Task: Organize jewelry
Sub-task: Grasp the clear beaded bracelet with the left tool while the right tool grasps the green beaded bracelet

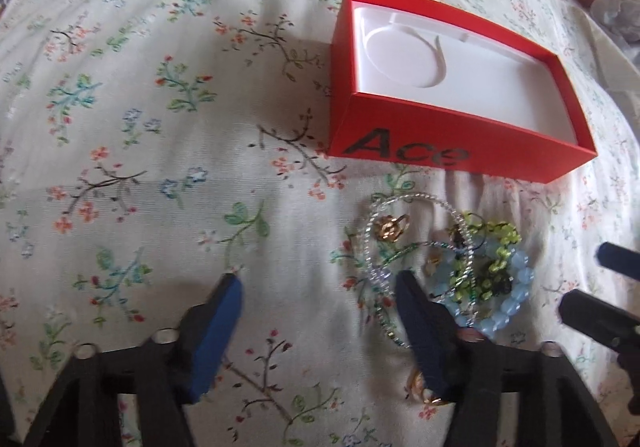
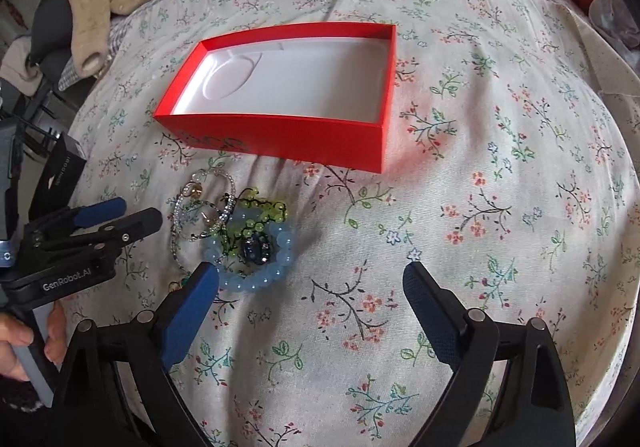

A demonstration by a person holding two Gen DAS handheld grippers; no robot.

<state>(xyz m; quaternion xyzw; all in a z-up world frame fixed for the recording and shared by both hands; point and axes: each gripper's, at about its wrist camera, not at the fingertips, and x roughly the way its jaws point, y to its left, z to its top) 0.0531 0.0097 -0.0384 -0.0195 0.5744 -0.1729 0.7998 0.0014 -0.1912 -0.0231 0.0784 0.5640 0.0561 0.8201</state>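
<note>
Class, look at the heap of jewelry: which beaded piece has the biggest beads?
The pale blue bracelet: a ring of large round beads. The green strand and the clear strand have far smaller beads.

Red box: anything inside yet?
No jewelry inside the red box; only its white insert with a round recess shows. The near wall hides a strip of floor. The jewelry pile sits outside on the bedspread.

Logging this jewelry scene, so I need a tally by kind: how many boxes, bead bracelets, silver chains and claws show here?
Red box: 1
Bead bracelets: 2, pale blue and green
Silver chain: 1
Claws: 2, left claw and right claw, both open
Total: 6
</note>
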